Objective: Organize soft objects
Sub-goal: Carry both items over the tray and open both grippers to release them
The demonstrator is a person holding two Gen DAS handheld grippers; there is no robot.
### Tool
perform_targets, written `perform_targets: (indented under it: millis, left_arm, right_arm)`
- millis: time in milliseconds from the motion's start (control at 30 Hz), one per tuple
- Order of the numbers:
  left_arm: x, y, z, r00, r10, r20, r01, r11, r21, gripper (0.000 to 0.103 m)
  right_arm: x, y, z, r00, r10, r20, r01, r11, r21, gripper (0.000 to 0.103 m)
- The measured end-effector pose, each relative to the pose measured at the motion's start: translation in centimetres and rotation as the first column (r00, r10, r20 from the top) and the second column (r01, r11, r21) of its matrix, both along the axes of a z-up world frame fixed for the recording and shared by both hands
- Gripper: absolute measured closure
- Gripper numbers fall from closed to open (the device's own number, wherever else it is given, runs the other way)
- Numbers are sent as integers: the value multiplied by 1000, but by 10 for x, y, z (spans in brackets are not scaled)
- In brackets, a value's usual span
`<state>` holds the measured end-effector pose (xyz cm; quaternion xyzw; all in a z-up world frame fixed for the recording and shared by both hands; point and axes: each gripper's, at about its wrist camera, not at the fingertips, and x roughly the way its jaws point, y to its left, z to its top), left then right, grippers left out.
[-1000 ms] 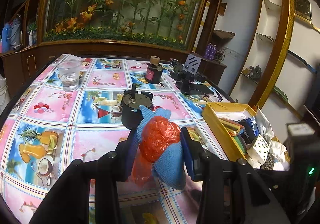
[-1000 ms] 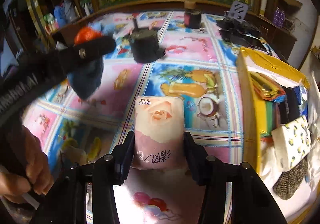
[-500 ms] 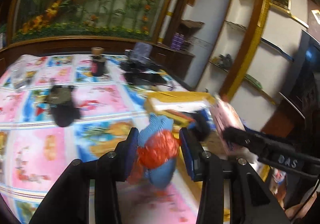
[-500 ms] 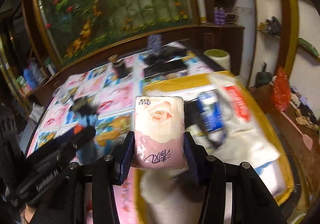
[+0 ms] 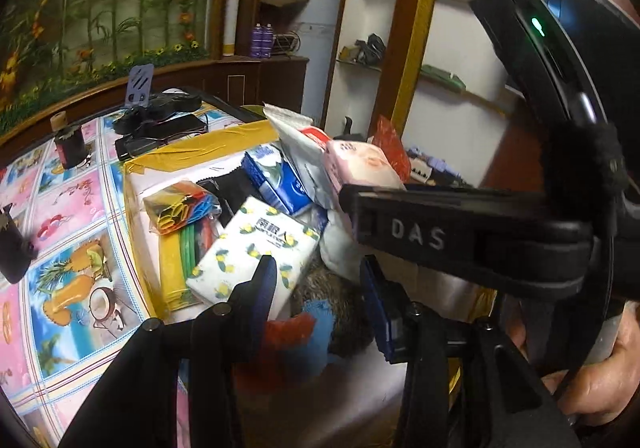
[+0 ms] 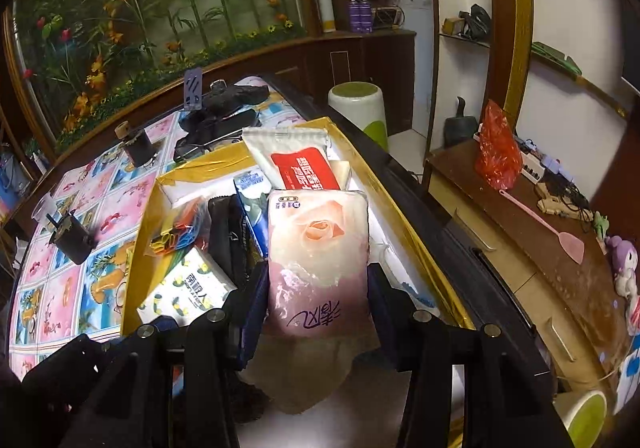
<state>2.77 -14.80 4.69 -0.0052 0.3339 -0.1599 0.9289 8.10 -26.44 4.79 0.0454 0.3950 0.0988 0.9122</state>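
A yellow box (image 5: 208,143) at the table's right side holds several soft packs. My left gripper (image 5: 318,280) is open above the box; the blue cloth with the red bag (image 5: 304,332) lies loose below its jaws, inside the box. My right gripper (image 6: 316,288) is shut on a pink rose tissue pack (image 6: 318,244) and holds it over the box (image 6: 200,171). The pack (image 5: 362,163) and the right gripper also show in the left wrist view, crossing above my left fingers. A lemon-print tissue pack (image 5: 256,248) lies in the box.
The box also holds a blue pack (image 5: 276,179), a white and red bag (image 6: 300,163) and a bag of coloured clips (image 5: 180,207). On the fruit-print tablecloth (image 5: 60,248) stand a black motor (image 6: 74,240) and a dark bottle (image 5: 70,143). A wooden cabinet (image 6: 520,248) stands right of the table.
Both grippers swung right from the table to over the box. My left gripper opened and let the blue cloth with the red bag drop into the box. The right still holds the pink pack.
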Motion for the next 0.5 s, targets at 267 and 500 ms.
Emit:
perform_targets:
  millis: [267, 500]
  left_arm:
    - [2, 15, -3, 998, 55, -30, -56, 998, -36, 23]
    - [0, 13, -2, 998, 56, -35, -56, 998, -10, 8]
  right_arm:
    - [0, 8, -23, 1000, 7, 29, -7, 1000, -7, 45]
    - [-3, -6, -28, 998, -21, 51, 15, 995, 99, 25]
